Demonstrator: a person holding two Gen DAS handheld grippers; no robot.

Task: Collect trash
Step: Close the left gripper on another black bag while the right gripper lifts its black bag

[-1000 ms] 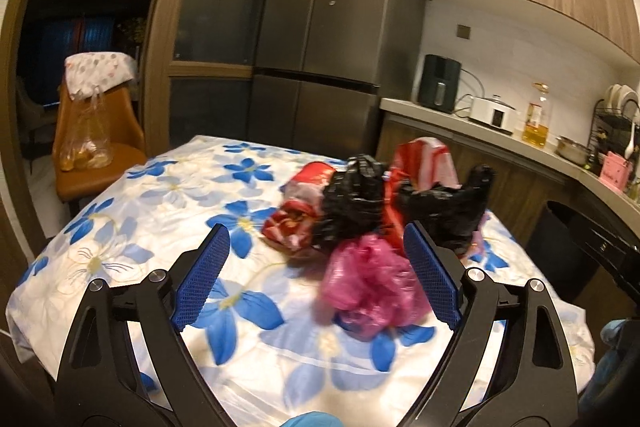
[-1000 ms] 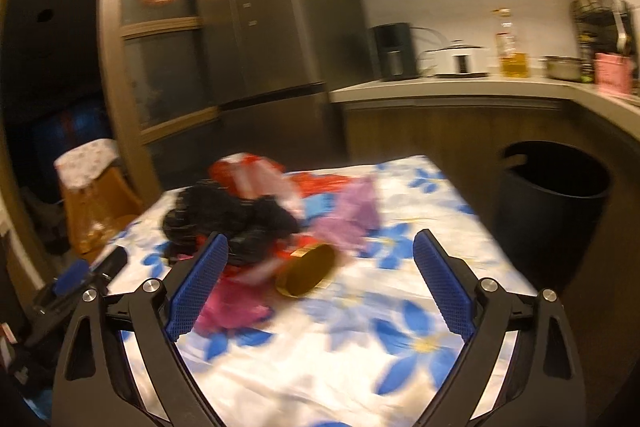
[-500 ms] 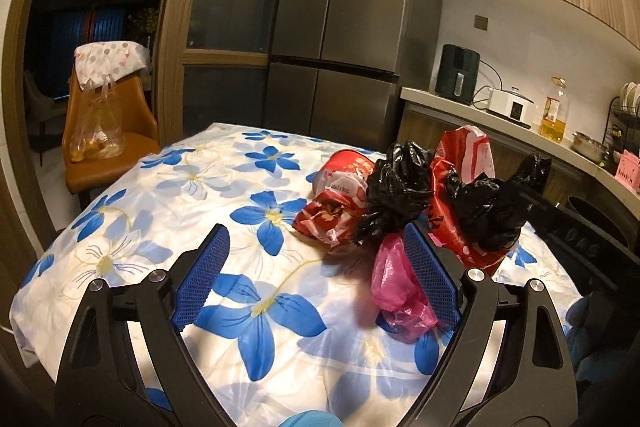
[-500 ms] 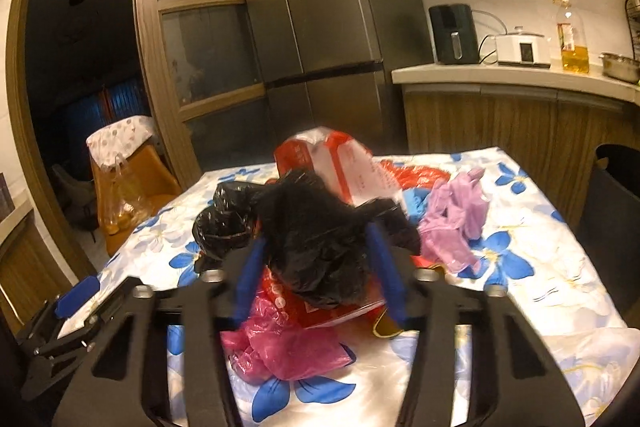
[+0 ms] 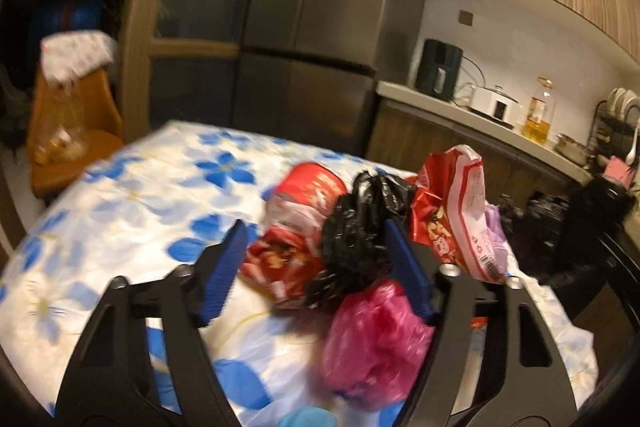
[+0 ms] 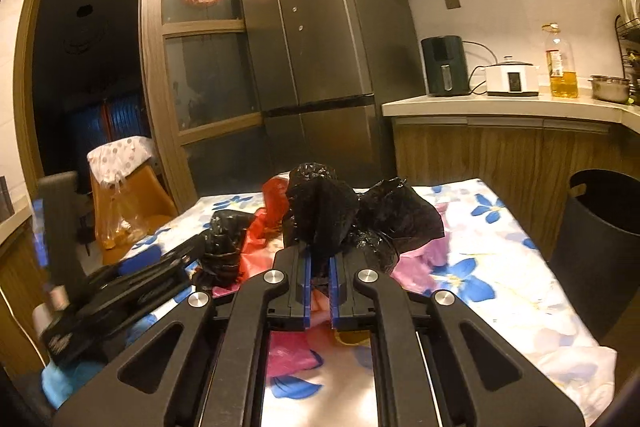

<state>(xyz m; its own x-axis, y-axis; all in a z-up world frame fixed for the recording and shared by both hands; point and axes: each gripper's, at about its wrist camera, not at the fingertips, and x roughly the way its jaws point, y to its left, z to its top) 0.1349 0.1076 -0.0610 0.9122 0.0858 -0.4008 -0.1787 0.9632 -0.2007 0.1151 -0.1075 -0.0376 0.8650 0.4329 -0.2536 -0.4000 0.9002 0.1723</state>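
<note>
A heap of trash lies on the flowered tablecloth (image 5: 132, 195). My left gripper (image 5: 316, 267) is open, its jaws either side of a crumpled black bag (image 5: 360, 231) and a red snack bag (image 5: 296, 227); a pink bag (image 5: 372, 339) lies just below, a red-and-white bag (image 5: 456, 211) to the right. My right gripper (image 6: 319, 283) is shut on a black plastic bag (image 6: 324, 211), held above the table. The left gripper (image 6: 120, 287) shows at the left of the right wrist view, by a smaller black bag (image 6: 222, 247).
A black trash bin (image 6: 600, 239) stands on the floor right of the table. A kitchen counter (image 6: 500, 107) with appliances and an oil bottle runs behind. A fridge (image 6: 320, 47) stands at the back. An orange chair (image 5: 68, 131) stands at the table's far left.
My right gripper has closed fully on the black bag and lifted it from the heap. My left gripper has moved in and narrowed around the black and red bags.
</note>
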